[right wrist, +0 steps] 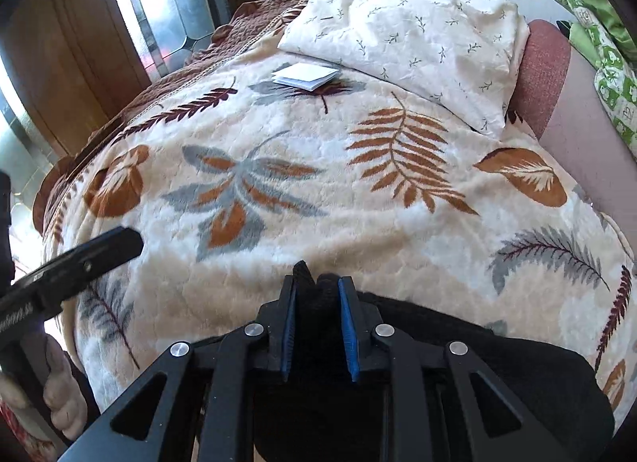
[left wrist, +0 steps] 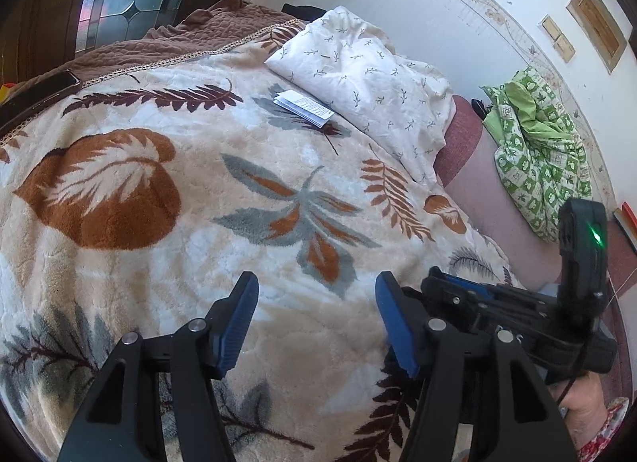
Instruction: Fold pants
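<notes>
Black pants (right wrist: 497,366) lie bunched on the near part of a leaf-patterned blanket (right wrist: 318,191) that covers a bed. My right gripper (right wrist: 317,286) is shut on a raised fold of the black fabric, which sticks up between its blue pads. My left gripper (left wrist: 316,290) hangs open over bare blanket (left wrist: 199,223), with nothing between its blue pads. In the right wrist view, one black finger (right wrist: 103,253) of the left gripper shows at the left edge. The pants do not show in the left wrist view.
A white sprigged pillow (left wrist: 358,71) and a folded paper leaflet (left wrist: 302,103) lie at the far end of the bed. A green patterned cloth (left wrist: 537,151) is heaped by the wall at right. A person's hand (right wrist: 59,394) holds the left gripper.
</notes>
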Tool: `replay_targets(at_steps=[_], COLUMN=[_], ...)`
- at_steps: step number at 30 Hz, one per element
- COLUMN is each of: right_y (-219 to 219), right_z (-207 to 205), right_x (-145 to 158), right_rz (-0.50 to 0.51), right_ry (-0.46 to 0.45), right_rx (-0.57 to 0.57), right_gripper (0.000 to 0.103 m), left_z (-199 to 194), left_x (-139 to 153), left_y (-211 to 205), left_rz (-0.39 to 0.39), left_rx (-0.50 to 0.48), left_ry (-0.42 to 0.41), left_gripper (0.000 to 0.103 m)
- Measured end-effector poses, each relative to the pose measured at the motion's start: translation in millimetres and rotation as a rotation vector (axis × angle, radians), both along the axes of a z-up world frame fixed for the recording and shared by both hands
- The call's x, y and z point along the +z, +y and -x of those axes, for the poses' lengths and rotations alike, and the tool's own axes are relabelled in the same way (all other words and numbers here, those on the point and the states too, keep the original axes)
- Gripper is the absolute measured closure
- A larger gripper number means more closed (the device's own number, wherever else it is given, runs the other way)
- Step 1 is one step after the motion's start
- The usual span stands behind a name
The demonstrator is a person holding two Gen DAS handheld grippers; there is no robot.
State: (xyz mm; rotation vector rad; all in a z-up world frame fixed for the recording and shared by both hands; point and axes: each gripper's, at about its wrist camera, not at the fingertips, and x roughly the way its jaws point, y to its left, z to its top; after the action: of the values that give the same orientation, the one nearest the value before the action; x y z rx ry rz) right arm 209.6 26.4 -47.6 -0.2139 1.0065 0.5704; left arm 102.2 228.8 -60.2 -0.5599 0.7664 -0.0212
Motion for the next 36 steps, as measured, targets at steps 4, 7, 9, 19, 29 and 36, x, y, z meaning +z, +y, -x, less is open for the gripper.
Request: replay_targets(at_steps=[4, 7, 9, 19, 29, 36], right_y=[2, -18, -35, -46, -204, -435], right_z=[-23, -23, -14, 65, 151, 208], right_x=[-19, -9, 3, -31, -1, -11], right_rz=[-0.068, -0.208, -0.223, 0.039, -0.055, -0.23], right_ry=[0.104, 0.115, 0.071, 0.02, -0.059, -0.042], right_rx=[-0.065, -0.142, -0.202, -0.171, -0.44, -1.071], right_gripper=[0.068, 0.052, 0.038, 0.04, 0.04, 0.036], left_z=[-2, -3, -5, -4, 5, 13], left_x=[-4, -5, -6, -5, -10, 0], left_y=[1, 2, 2, -11, -18, -39], left_rz=[-0.002, -0.001, 0.002, -0.094, -0.155, -0.24], left_rx=[0.001, 0.006, 0.007, -0.001, 0.003, -0.014], left_ry=[0.012, 0.017, 0.02, 0.011, 0.041, 0.04], left_gripper=[0.042, 0.042, 0.042, 0.04, 0.04, 0.04])
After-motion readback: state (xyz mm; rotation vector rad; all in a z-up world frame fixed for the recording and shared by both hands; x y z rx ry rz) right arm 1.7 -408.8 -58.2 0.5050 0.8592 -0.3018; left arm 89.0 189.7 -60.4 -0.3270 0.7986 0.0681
